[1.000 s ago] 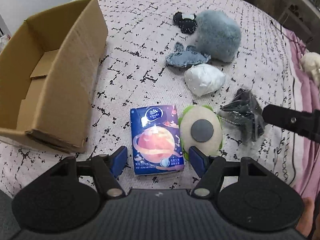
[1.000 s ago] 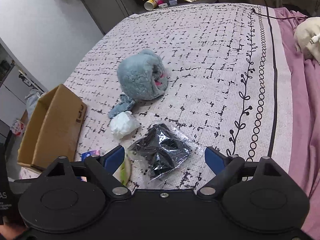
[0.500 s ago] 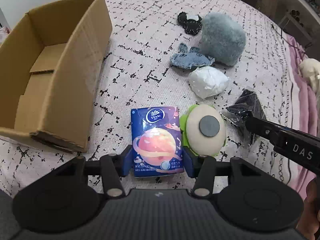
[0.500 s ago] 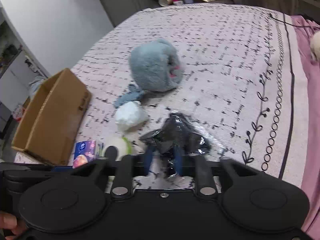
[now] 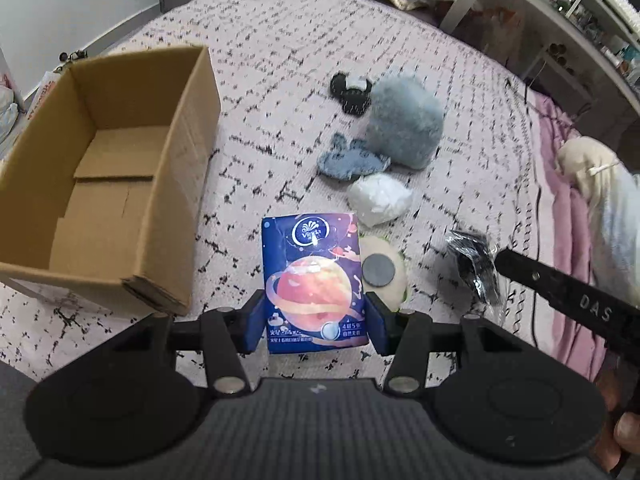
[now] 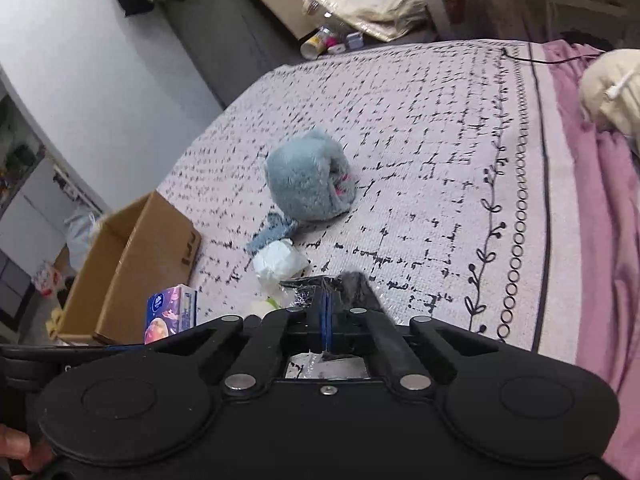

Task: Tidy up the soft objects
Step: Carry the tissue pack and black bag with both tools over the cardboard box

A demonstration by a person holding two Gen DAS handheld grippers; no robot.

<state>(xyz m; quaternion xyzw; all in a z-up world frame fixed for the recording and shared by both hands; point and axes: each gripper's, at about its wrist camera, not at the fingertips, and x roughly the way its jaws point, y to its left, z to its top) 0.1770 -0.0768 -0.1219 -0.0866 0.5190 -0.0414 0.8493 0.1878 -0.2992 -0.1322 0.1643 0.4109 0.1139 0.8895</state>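
Across the patterned bedspread (image 5: 280, 40), which serves as the work surface, the items are ordered by size with the cardboard box (image 5: 108, 184) as landmark. This open box lies at the near edge of the spread and appears to hold nothing yet; judged from the task, it is the likely destination. Well to the right of the box sits the grey-blue plush toy (image 5: 404, 124), with a blue fabric piece (image 5: 352, 158) touching its box-side flank and a small black-and-white item (image 5: 352, 90) just beyond. Nearer the camera, a white crumpled wad (image 5: 380, 200) lies between the plush and the tissue pack (image 5: 314, 284). That pack is clamped by its two long sides in the left gripper (image 5: 316, 320), just right of the box's near corner and seemingly lifted clear of the cloth. Beside it rests a cream-and-green round pad (image 5: 384, 274). Farther from the box, the right gripper (image 6: 326, 308) has its blue pads pressed together on the black item in clear film (image 5: 476, 268). To finish the step well, each load should be raised enough to clear the box wall, carried level, and released low inside; the thin film pinch may slip, so slow motion is advisable.
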